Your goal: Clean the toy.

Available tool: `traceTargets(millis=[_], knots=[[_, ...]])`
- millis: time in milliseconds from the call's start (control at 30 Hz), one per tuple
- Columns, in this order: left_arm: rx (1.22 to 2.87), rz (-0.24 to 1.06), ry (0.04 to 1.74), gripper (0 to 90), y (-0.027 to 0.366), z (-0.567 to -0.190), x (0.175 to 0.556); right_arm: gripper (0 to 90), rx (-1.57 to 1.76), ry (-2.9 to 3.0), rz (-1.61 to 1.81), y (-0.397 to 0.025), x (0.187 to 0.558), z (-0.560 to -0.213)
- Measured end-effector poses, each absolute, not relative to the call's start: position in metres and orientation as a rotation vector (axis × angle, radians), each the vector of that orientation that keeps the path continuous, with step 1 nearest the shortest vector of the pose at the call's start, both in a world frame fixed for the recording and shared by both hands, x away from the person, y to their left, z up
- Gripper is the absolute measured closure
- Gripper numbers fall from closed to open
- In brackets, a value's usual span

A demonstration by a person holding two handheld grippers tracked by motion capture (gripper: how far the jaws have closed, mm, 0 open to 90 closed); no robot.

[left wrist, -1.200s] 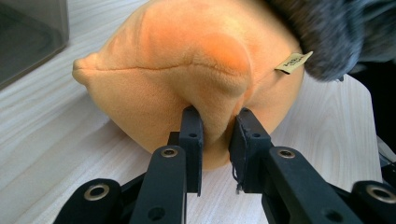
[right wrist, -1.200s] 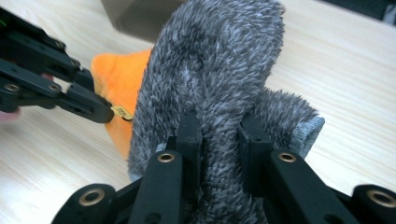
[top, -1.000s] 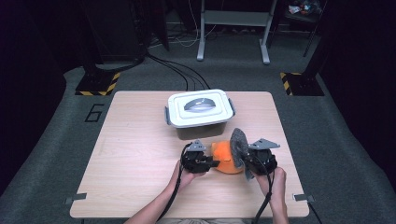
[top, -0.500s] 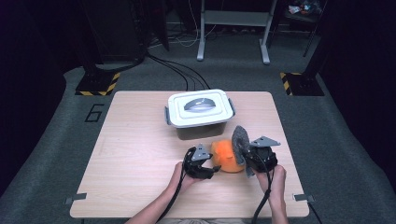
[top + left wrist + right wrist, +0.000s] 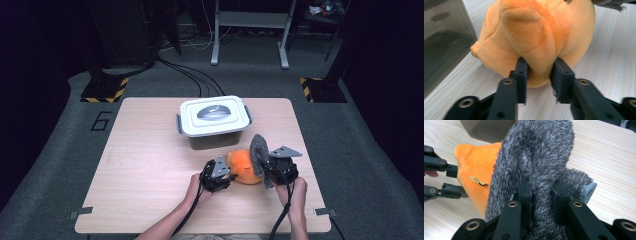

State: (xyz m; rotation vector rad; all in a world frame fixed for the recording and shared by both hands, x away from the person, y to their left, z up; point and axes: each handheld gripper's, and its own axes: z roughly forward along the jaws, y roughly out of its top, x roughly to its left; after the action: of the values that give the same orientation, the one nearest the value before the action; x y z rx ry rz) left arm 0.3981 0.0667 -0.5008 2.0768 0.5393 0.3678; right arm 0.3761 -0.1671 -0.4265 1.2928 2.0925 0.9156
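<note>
Jaws of your left gripper (image 5: 539, 75) were clamped on a fold of the orange plush toy (image 5: 536, 35); your right gripper (image 5: 541, 195) pinched its grey furry part (image 5: 536, 152), probably a tail, hard to tell. Toy (image 5: 243, 165) lay on the wooden table (image 5: 145, 165) between both grippers, near its front right, just in front of the lidded white container (image 5: 212, 120).

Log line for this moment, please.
left hand-held gripper: shut on orange plush | right hand-held gripper: shut on grey fur part | lidded box: closed
</note>
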Motion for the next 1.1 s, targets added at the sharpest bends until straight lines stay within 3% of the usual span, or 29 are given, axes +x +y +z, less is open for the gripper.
traceTargets(millis=[200, 600, 1100], knots=[[2.026, 0.251, 0.601, 76.7, 0.071, -0.496, 0.403, 73.6, 1.275, 2.074, 0.915, -0.172, 0.370, -0.417], [1.976, 0.114, 0.683, 77.8, 0.073, -0.482, 0.404, 73.4, 1.132, 2.112, 1.007, -0.153, 0.352, -0.389], [2.015, 0.184, 0.711, 77.7, 0.073, -0.489, 0.404, 73.6, 1.076, 2.162, 0.879, -0.118, 0.370, -0.417]])
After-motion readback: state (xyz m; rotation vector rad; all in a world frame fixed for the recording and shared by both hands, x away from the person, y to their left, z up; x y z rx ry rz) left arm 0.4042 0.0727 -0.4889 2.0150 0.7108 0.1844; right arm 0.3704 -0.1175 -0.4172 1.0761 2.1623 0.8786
